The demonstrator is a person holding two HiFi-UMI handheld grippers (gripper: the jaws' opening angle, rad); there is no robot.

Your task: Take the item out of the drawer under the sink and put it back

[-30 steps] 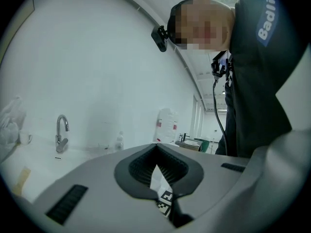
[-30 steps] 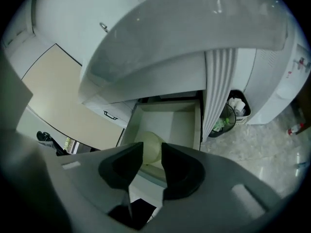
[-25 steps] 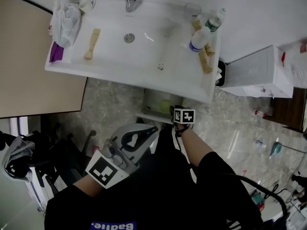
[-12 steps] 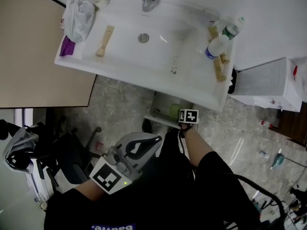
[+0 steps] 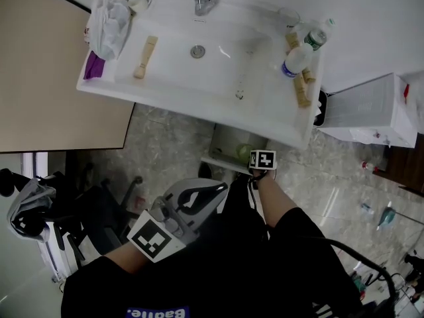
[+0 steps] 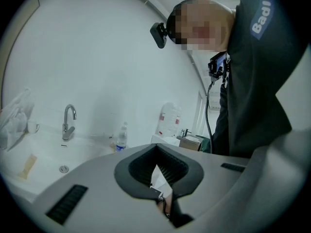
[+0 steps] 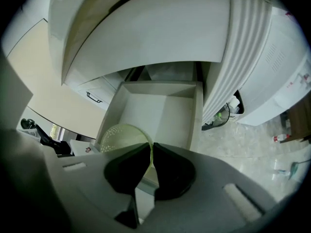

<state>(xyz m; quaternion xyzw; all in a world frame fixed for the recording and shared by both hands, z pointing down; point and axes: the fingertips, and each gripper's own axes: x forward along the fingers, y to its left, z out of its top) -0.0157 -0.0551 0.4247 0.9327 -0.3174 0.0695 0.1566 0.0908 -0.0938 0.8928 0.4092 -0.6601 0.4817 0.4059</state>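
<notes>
step: grip bowl (image 7: 121,137) for lift-out | right gripper (image 7: 150,147): jaws just closed, pinching bowl's rim | left gripper (image 6: 155,152): closed, empty | bowl: drawer (image 7: 130,101) 7 o'clock corner, under sink (image 5: 199,93) | advice: rim grip looks thin, so confirm the bite, then lift straight up clear of the drawer's front wall.

Mottled stone floor (image 5: 165,144) — white wall (image 5: 384,5), beige panel (image 5: 46,78)

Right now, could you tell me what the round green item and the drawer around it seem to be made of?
The round green item looks like thin, translucent plastic: pale, with a fine dotted texture and a slim rim; tinted glass is possible. The drawer looks like white coated board, matte: flat panels, square corners, no glare.
</notes>
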